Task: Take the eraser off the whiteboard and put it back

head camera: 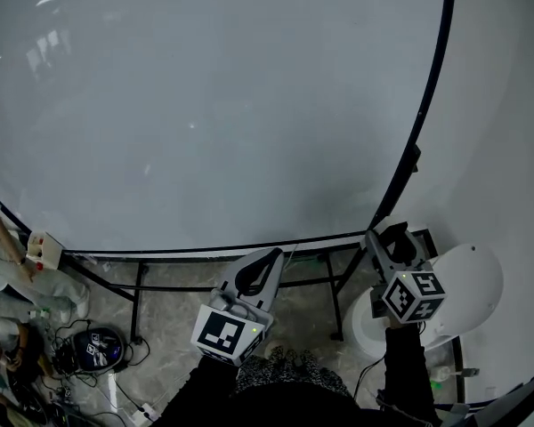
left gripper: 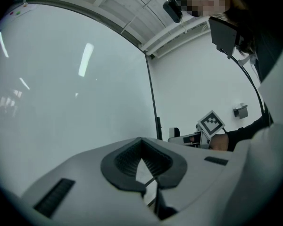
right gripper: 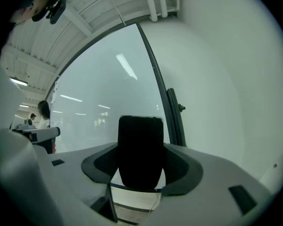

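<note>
One eraser (right gripper: 140, 145) sits gripped in the right tool (right gripper: 141, 166).

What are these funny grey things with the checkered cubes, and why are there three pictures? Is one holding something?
No robot here: a person holds a grabbing tool, called a gripper, in each hand. The head view comes from a camera on the person's head, looking down at a big whiteboard. The other two come from cameras riding on the grippers. The left gripper is shut and empty. The right gripper is shut on a black eraser near the board's right edge. The checkered cubes are parts of the grippers.
</note>
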